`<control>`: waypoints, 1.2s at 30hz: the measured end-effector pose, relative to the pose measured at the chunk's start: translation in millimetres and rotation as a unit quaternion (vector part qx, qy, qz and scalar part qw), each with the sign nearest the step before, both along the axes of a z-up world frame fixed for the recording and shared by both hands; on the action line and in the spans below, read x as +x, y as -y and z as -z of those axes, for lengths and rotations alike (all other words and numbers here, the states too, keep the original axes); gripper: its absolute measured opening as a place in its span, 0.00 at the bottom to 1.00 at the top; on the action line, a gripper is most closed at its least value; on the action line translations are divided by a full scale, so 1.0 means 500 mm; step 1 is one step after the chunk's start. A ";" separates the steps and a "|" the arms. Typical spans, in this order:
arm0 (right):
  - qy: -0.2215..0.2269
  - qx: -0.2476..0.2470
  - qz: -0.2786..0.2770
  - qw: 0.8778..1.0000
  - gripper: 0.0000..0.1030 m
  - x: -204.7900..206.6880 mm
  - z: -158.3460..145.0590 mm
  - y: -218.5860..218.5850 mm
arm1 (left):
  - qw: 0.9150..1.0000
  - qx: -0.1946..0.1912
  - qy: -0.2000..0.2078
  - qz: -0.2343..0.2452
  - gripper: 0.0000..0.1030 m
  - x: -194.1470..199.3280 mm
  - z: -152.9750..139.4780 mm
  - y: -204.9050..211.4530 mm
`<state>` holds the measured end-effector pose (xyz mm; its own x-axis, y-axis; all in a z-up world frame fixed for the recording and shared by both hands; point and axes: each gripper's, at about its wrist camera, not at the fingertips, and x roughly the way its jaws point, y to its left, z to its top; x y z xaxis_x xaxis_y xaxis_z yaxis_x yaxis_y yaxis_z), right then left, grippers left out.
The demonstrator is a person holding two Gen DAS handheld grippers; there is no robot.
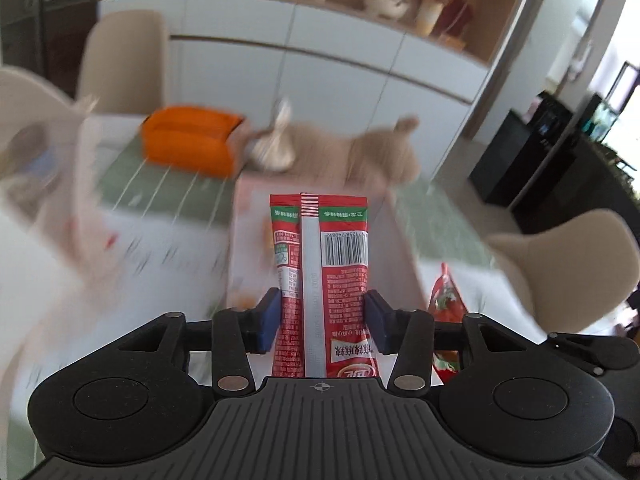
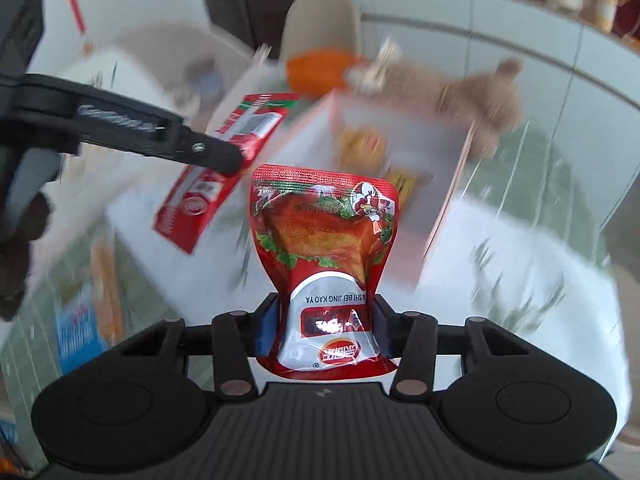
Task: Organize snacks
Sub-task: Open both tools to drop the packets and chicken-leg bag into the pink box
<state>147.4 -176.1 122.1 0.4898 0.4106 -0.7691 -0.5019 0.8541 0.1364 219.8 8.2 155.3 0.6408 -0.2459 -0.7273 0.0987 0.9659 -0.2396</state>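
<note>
Left claw [image 1: 320, 322] clamped on a long red snack packet [image 1: 320, 264], blue pads pressing both its sides, back seam and barcode facing the camera, packet standing upright above the pink box [image 1: 404, 248] and clear of the counter [image 1: 168, 184]. Left of the box, a blurred pale counter with a green striped cloth; behind the box, an orange cushion-like thing [image 1: 192, 144], a silvery pouch [image 1: 272, 148] and a tan plush toy [image 1: 384, 152] close together at its far edge. Just right of the box, another red packet [image 1: 444, 296] partly hidden by the claw. In the right wrist view, the same left claw [image 2: 236, 162] reaching in from the left of the box [image 2: 448, 216] with the long packet [image 2: 224, 168] tilted in its grip. Right claw [image 2: 328, 328] clamped on a red pouch with a roast duck picture [image 2: 324, 240], squeezed narrow at its waist between the pads, held in the air in front of the box. Inside the box, blurred orange and yellow packets [image 2: 368, 152].
</note>
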 end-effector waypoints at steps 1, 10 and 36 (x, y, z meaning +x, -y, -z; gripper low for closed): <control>0.015 -0.003 0.013 1.000 0.47 0.022 -0.017 -0.004 | 1.000 -0.009 -0.003 0.003 0.51 0.036 0.005 -0.006; -0.014 0.046 0.071 0.996 0.68 0.233 0.015 -0.045 | 0.998 -0.028 -0.056 0.015 0.48 0.138 0.083 -0.073; -0.142 -0.033 0.130 0.981 0.14 -0.091 0.166 -0.242 | 0.981 0.043 -0.121 0.147 0.33 -0.163 0.174 -0.266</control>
<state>102.0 -55.4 39.1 0.3344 0.2447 -0.9101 -0.2153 0.9600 0.1790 138.2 141.2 68.1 0.3564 -0.3253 -0.8759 0.3270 0.9216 -0.2092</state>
